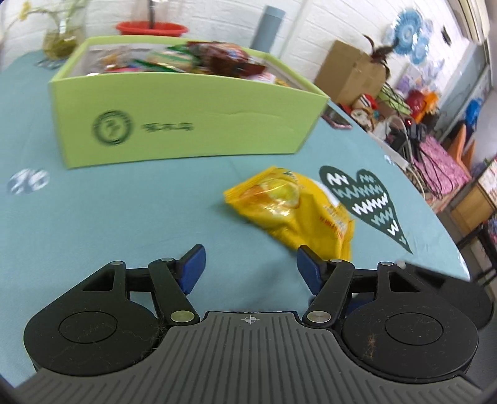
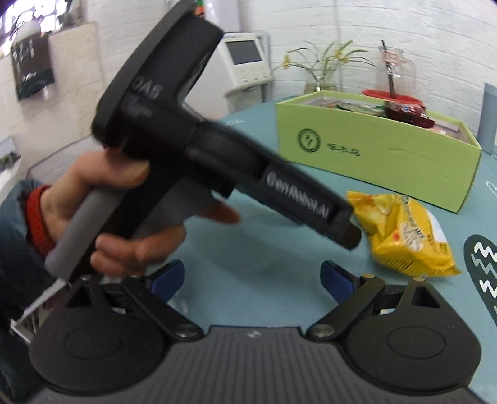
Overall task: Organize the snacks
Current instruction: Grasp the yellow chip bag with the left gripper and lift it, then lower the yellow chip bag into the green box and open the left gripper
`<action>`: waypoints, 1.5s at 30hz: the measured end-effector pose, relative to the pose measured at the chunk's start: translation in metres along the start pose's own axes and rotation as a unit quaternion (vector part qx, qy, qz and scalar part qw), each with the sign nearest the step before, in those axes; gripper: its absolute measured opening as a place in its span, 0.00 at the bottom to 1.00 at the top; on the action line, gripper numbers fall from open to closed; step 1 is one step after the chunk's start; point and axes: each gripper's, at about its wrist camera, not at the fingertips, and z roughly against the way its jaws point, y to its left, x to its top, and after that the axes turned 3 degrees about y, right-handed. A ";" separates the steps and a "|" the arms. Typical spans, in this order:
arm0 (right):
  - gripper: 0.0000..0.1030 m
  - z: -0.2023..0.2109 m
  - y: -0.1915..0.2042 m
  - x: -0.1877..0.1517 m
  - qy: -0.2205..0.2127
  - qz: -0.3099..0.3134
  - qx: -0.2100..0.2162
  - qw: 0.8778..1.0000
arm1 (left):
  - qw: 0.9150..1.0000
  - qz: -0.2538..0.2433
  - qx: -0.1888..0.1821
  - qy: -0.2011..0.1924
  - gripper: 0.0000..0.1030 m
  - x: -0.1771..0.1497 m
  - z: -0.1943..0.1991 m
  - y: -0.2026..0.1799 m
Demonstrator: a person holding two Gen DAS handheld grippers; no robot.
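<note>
A yellow snack bag (image 1: 298, 208) lies on the teal tablecloth, just ahead and right of my left gripper (image 1: 251, 270), which is open and empty. It also shows in the right wrist view (image 2: 407, 233). A green box (image 1: 186, 124) holding several snack packets stands behind it; it also shows in the right wrist view (image 2: 372, 155). My right gripper (image 2: 252, 279) is open and empty. The left gripper's body (image 2: 217, 155), held in a hand, crosses the right wrist view with its tip near the bag.
A dark heart print (image 1: 369, 199) marks the cloth right of the bag. A red bowl (image 1: 152, 28), a glass vase with plants (image 1: 62, 34) and a grey cylinder (image 1: 268, 26) stand behind the box. The table edge curves at the right, with cluttered cartons beyond.
</note>
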 end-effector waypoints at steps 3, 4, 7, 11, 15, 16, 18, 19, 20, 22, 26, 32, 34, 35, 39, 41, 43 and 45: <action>0.91 0.021 0.003 -0.003 -0.024 0.002 -0.037 0.999 | 0.999 0.030 -0.009 -0.027 0.57 -0.007 0.018 0.010; 0.91 0.029 -0.001 0.000 -0.037 0.000 -0.050 0.998 | 0.998 0.041 -0.019 -0.035 0.60 -0.007 0.024 0.014; 0.91 0.036 -0.025 0.014 -0.054 -0.014 -0.102 0.993 | 0.996 0.061 -0.052 -0.048 0.62 0.002 0.024 0.010; 0.91 0.020 -0.070 0.027 -0.035 -0.050 -0.124 0.990 | 0.994 0.086 -0.060 -0.037 0.66 0.018 0.005 -0.001; 0.91 -0.012 -0.101 0.034 -0.012 -0.076 -0.101 0.992 | 0.987 0.149 -0.056 -0.021 0.69 0.033 -0.022 -0.004; 0.91 -0.019 -0.105 0.032 -0.008 -0.082 -0.090 0.992 | 0.985 0.160 -0.058 -0.018 0.69 0.034 -0.027 -0.005; 0.91 -0.028 -0.108 0.025 0.002 -0.094 -0.072 0.993 | 0.984 0.169 -0.048 -0.011 0.70 0.036 -0.036 -0.009; 0.91 -0.032 -0.107 0.021 0.007 -0.094 -0.067 0.993 | 0.985 0.166 -0.041 -0.013 0.70 0.035 -0.040 -0.011; 0.91 -0.032 -0.105 0.017 -0.002 -0.081 -0.072 0.994 | 0.987 0.158 -0.030 -0.017 0.70 0.036 -0.042 -0.016; 0.91 -0.032 -0.099 0.014 0.000 -0.062 -0.077 0.995 | 0.989 0.144 -0.014 -0.020 0.69 0.036 -0.043 -0.024; 0.91 -0.030 -0.103 0.012 0.001 -0.063 -0.083 0.995 | 0.993 0.114 0.013 -0.025 0.69 0.036 -0.047 -0.036; 0.65 -0.025 -0.099 0.009 -0.005 -0.050 -0.107 0.993 | 0.996 0.081 0.015 -0.026 0.39 0.030 -0.049 -0.039; 0.62 -0.017 -0.092 0.006 -0.014 -0.058 -0.104 0.993 | 0.993 0.109 -0.039 -0.017 0.18 0.026 -0.046 -0.027; 0.61 -0.015 -0.088 0.006 -0.016 -0.059 -0.101 0.993 | 0.992 0.117 -0.049 -0.019 0.18 0.023 -0.042 -0.022; 0.61 -0.014 -0.068 0.015 -0.016 -0.042 -0.090 0.995 | 0.990 0.132 -0.046 -0.037 0.18 0.012 -0.020 -0.013; 0.61 -0.015 -0.057 0.026 -0.024 -0.031 -0.078 0.996 | 0.989 0.133 -0.033 -0.054 0.19 0.011 -0.001 -0.008; 0.61 -0.019 -0.047 0.043 -0.040 -0.012 -0.068 0.997 | 0.988 0.135 -0.019 -0.076 0.20 0.017 0.020 0.000; 0.61 -0.025 -0.041 0.068 -0.060 0.009 -0.065 0.996 | 0.987 0.129 -0.006 -0.100 0.21 0.031 0.037 0.007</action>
